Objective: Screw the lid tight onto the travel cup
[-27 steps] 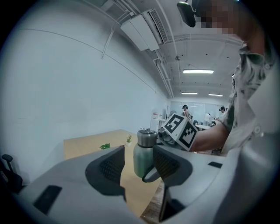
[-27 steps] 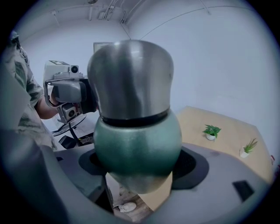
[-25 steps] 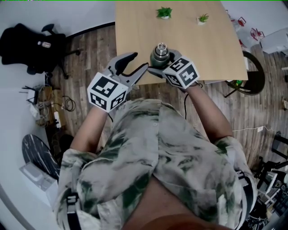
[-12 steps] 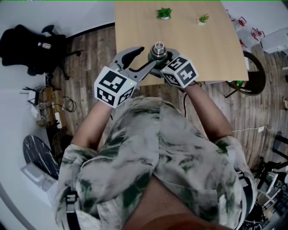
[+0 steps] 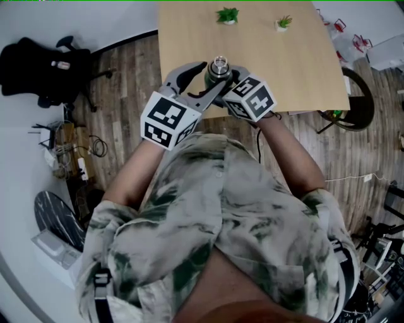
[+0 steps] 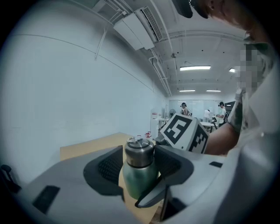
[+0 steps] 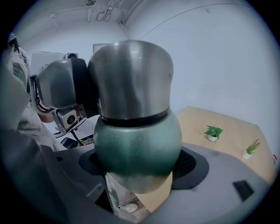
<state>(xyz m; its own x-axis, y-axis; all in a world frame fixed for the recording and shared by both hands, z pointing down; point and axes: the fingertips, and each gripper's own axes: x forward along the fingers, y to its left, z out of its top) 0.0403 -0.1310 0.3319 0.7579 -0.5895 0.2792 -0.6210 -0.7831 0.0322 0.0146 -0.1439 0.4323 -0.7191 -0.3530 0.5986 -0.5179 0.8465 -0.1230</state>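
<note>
The travel cup point(image 5: 218, 69) has a green body point(image 7: 138, 140) and a steel lid point(image 6: 139, 151), and is held upright over the near edge of the wooden table point(image 5: 284, 63). My right gripper point(image 5: 231, 83) is shut on the cup's green body, which fills the right gripper view between the dark pads point(image 7: 192, 164). My left gripper point(image 5: 212, 77) reaches in from the left at lid height. Its jaws have just been opening and now stand wide on both sides of the lid, with the pads point(image 6: 109, 166) close beside it but not pressing.
Two small potted plants point(image 5: 226, 15) point(image 5: 283, 24) stand at the table's far side. A black office chair point(image 5: 44, 63) and a tangle of cables point(image 5: 69, 151) are on the wooden floor to the left. People work at desks in the far background point(image 6: 183, 109).
My left gripper has moved up and right from beside the table's edge until its jaws sit around the lid. The right gripper and the cup have stayed almost still.
</note>
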